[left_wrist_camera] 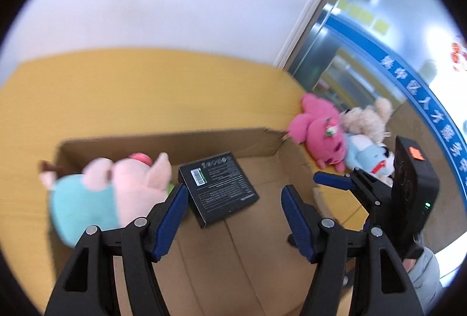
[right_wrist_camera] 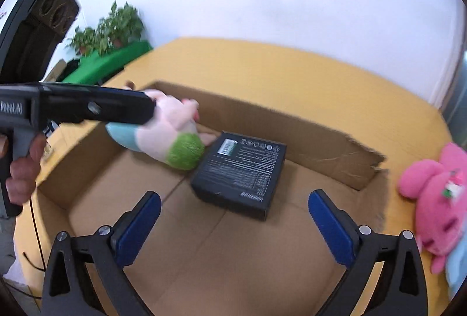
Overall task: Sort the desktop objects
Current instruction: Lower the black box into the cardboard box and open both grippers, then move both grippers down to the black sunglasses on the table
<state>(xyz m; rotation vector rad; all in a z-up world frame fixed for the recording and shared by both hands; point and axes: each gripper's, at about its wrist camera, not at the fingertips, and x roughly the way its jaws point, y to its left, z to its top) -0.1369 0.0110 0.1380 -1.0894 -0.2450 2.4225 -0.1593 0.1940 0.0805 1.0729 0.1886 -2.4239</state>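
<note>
An open cardboard box (left_wrist_camera: 163,140) (right_wrist_camera: 321,137) lies on the yellow table. Inside it are a black product box (left_wrist_camera: 219,189) (right_wrist_camera: 242,173) and a pink plush pig with teal and green parts (left_wrist_camera: 116,193) (right_wrist_camera: 172,140) by the left wall. My left gripper (left_wrist_camera: 233,199) is open and empty over the cardboard box, next to the pig. My right gripper (right_wrist_camera: 233,211) is open and empty above the box floor, just in front of the black box; it also shows at the right of the left wrist view (left_wrist_camera: 335,181).
A pink plush (left_wrist_camera: 318,132) (right_wrist_camera: 437,199), a beige plush (left_wrist_camera: 367,117) and a light blue plush (left_wrist_camera: 367,155) lie on the yellow table (left_wrist_camera: 146,88) right of the box. Potted plants (right_wrist_camera: 111,27) on a green cloth stand far left. A white wall is behind.
</note>
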